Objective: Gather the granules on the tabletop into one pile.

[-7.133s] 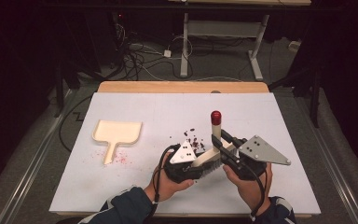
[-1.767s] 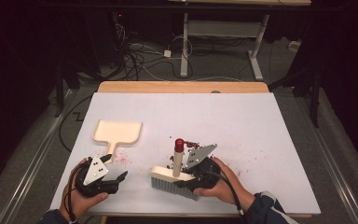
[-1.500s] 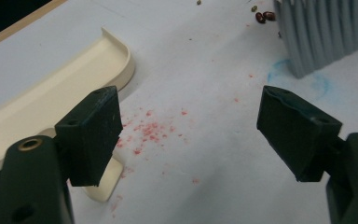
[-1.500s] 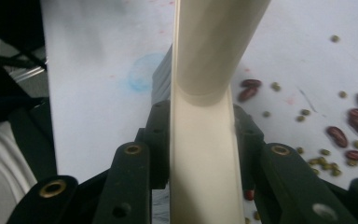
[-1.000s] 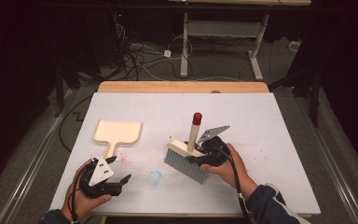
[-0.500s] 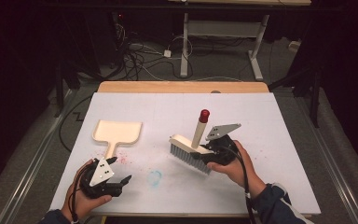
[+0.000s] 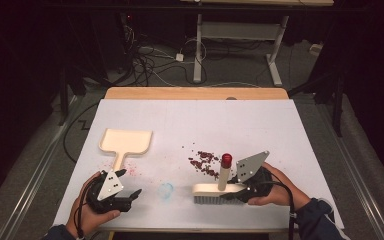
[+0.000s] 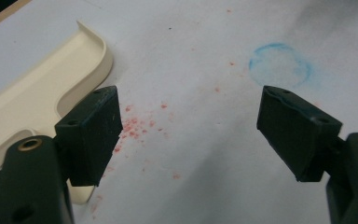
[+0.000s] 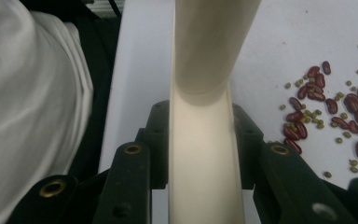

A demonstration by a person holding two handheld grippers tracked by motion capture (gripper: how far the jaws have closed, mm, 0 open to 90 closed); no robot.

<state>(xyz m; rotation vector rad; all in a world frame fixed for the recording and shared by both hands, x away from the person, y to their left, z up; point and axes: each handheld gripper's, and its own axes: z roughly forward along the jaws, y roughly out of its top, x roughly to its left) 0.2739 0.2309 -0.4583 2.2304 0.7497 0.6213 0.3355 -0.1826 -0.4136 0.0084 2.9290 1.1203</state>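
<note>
Cream plastic brush [image 7: 219,190], clenched in the right claw [image 7: 244,189], has swung back behind the red beans [image 7: 203,162], ready to sweep again.

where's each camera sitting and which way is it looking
High view: above the person's side, looking forward and down on the table; both hands, left gripper, right gripper.
Left gripper view: rides the left gripper, looking along its open jaws at the dustpan and blue ring.
Right gripper view: rides the right gripper, jaws clamping the brush, beans beside.
Shared: the high view also shows dustpan, brush and beans.
</note>
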